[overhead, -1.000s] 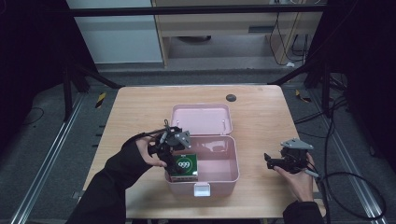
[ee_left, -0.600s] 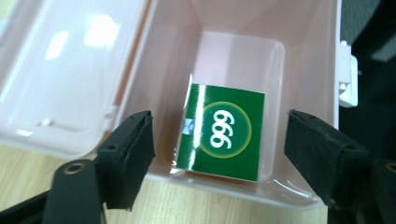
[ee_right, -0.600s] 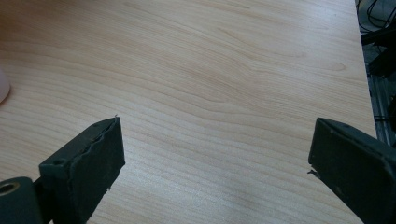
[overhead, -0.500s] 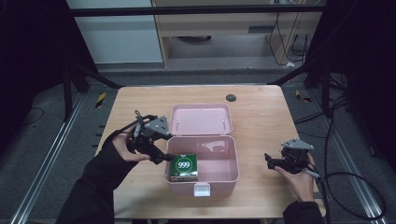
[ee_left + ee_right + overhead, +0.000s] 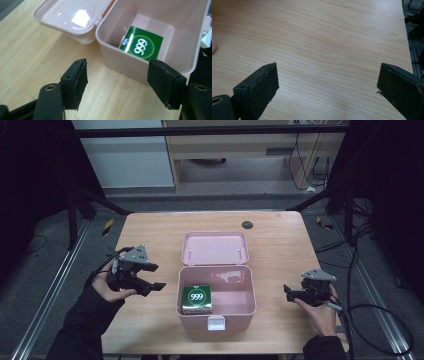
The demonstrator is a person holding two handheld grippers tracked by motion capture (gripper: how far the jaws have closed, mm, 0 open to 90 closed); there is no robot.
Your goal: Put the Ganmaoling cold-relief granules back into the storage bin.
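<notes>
A wooden table (image 5: 150,330) carries a pink box (image 5: 218,312) with its lid (image 5: 215,247) thrown back, so the green carton (image 5: 196,300) lies reachable in its left half. The left gripper (image 5: 152,276), just beside the box, and the right gripper (image 5: 287,292), well apart, gape wide and empty.

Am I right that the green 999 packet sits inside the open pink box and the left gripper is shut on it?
Not quite. The green 999 packet does sit inside the open pink box, but the left gripper is open beside the box, as the left gripper view shows.
</notes>
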